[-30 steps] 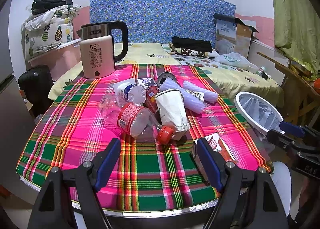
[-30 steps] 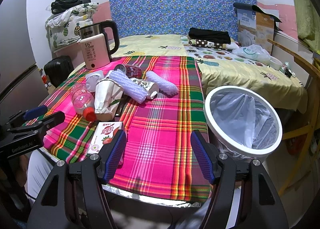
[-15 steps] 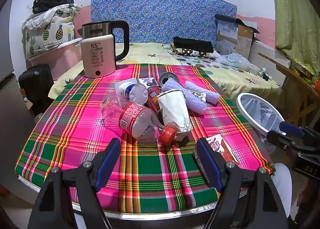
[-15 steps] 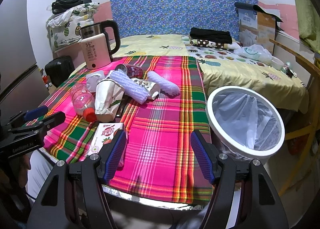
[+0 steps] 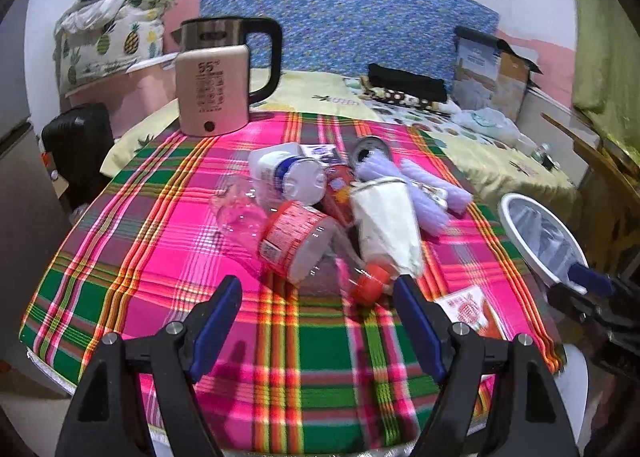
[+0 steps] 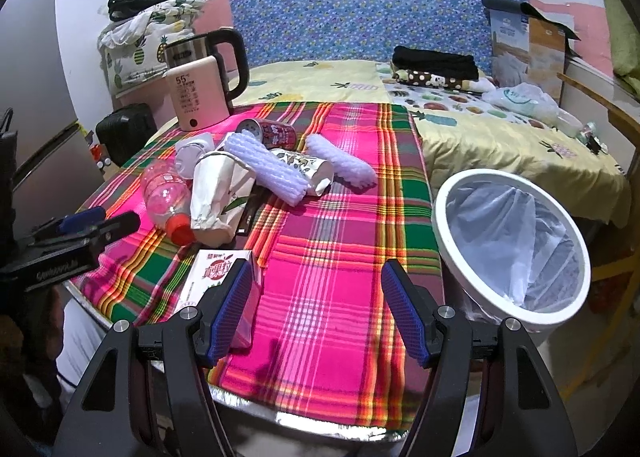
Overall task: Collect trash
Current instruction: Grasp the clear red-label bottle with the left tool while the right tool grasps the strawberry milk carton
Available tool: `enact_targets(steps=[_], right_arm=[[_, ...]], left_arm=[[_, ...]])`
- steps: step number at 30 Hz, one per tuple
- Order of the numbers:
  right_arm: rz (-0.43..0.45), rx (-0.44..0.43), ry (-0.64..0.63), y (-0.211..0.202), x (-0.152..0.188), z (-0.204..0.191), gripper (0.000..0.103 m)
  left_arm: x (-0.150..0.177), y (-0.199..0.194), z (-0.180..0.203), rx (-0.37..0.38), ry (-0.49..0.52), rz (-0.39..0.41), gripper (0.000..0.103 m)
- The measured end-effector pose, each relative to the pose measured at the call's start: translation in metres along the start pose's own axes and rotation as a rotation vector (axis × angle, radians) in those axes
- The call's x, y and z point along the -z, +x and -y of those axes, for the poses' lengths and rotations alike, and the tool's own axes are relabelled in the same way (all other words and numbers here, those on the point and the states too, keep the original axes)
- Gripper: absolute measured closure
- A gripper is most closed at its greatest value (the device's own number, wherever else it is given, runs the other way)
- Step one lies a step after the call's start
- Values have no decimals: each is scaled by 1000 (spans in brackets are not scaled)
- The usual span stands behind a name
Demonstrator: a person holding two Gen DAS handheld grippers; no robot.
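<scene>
Trash is sitting in one heap mid-frame on the plaid table (image 5: 132, 241), and nothing's been picked up yet. Left tongs (image 5: 318, 321) are hanging wide open and empty at the bottom of the left wrist view, pointing right at the pile. Right tongs (image 6: 316, 309) are gaping open and empty too, low in the right wrist view, with the juice carton (image 6: 212, 277) lying just beside the left-hand pad.

Handling guesses, going by looks:
- Plastic bottle (image 5: 296, 245) with the red cap is looking empty, so probably light and crushy, and slippery on the round body. I'd be pinching it at the neck near the cap.
- White paper bag (image 5: 384, 225) is leaning on the bottle. Soft, probably weighing nothing; grab the crumpled end.
- Purple foam rolls (image 6: 264, 167) are looking squishy, so grab anywhere across the middle.
- Red can (image 6: 274, 131) at the back of the pile is stiffer but smooth, so go across the body.
- Carton is lying flat near the table edge, so it'll need the tongs sliding in on its thin sides.

White bin (image 6: 452, 257) with its liner is standing off the table's edge, right side of the right wrist frame.
</scene>
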State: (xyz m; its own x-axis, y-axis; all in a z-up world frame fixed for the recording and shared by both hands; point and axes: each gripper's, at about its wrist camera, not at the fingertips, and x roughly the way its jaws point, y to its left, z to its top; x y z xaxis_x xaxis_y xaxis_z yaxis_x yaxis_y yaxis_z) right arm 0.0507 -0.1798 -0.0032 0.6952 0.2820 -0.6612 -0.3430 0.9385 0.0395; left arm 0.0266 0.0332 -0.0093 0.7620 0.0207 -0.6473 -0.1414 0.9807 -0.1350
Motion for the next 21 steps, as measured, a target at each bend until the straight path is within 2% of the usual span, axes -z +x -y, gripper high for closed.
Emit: enact_targets(steps=[13, 21], right_arm=[[-22, -71, -25, 22, -7, -10, 34], [-40, -119, -27, 24, 0, -26, 34]], left_arm=[[-31, 49, -23, -6, -213, -50, 23], [-29, 71, -19, -1, -190, -108, 23]])
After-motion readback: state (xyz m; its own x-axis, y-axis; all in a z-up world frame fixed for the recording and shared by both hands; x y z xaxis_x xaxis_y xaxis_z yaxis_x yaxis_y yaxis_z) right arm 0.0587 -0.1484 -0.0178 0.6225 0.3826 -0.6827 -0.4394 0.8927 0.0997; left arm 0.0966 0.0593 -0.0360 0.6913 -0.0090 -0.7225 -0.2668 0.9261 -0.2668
